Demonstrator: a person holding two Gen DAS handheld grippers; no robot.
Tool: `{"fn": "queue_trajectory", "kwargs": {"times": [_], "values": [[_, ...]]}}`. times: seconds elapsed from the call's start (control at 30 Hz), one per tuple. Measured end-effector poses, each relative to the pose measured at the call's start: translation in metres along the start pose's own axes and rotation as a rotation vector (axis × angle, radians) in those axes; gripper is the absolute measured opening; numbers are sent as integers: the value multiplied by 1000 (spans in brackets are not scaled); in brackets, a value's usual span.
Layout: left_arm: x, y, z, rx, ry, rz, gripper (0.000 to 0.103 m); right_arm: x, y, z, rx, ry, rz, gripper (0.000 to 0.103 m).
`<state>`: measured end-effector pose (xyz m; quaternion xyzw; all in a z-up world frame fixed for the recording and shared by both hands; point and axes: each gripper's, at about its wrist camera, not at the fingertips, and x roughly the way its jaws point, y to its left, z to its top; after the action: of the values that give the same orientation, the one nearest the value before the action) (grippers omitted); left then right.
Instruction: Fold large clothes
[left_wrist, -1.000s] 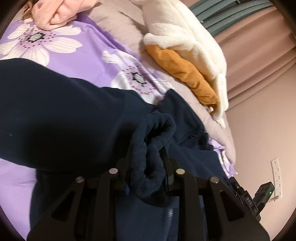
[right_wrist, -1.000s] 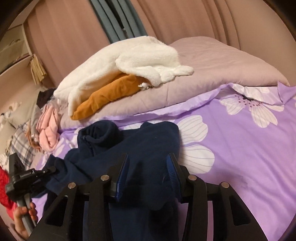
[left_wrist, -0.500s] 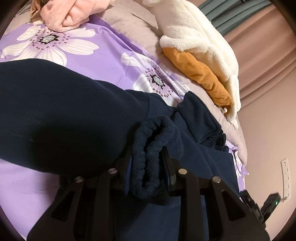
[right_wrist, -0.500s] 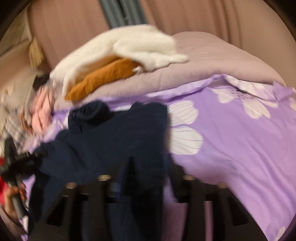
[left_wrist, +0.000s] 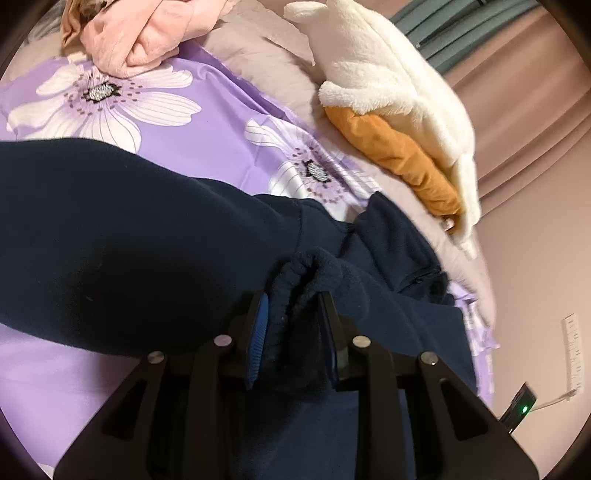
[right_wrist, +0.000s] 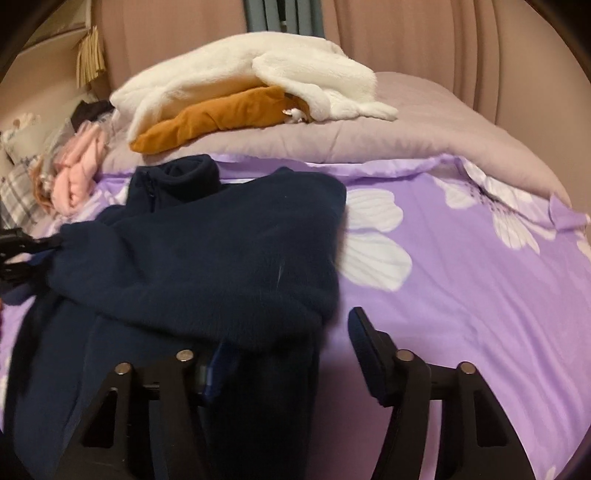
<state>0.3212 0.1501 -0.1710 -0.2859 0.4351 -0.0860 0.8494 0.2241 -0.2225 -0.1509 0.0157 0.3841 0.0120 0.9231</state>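
Note:
A navy fleece jacket (right_wrist: 221, 251) lies crumpled on the purple flowered bedspread (right_wrist: 461, 266), its zip collar (right_wrist: 184, 177) toward the pillows. In the left wrist view one sleeve (left_wrist: 147, 229) stretches across to the left. My left gripper (left_wrist: 291, 299) is shut on the bunched ribbed cuff (left_wrist: 306, 269), its jaws closing tighter. My right gripper (right_wrist: 286, 328) hangs low over the jacket's near fold with its jaws wide apart and closing. The fold drapes over its left finger and hides that tip. The right finger (right_wrist: 364, 332) stands free over bare bedspread.
A white fluffy garment (right_wrist: 240, 77) and an orange one (right_wrist: 221, 114) lie on a mauve-grey duvet (right_wrist: 424, 133) at the back. Pink clothes (right_wrist: 79, 173) sit at the back left. Pink curtains (right_wrist: 406, 37) hang behind the bed. There is a wall socket (left_wrist: 570, 354) at the right.
My right gripper let go of the navy fold, spread its jaws and sank lower; the fold dropped onto the bed. The left gripper kept its hold on the cuff and barely shifted.

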Motion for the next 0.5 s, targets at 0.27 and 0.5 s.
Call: {"fn": "queue_trajectory", "kwargs": {"times": [0.27, 0.5], "values": [[21, -9, -13, 135, 20, 147, 31, -38, -14, 5, 88, -164, -28, 20], [15, -5, -10, 106, 46, 126, 31, -6, -34, -5, 200, -18, 27, 21]]}}
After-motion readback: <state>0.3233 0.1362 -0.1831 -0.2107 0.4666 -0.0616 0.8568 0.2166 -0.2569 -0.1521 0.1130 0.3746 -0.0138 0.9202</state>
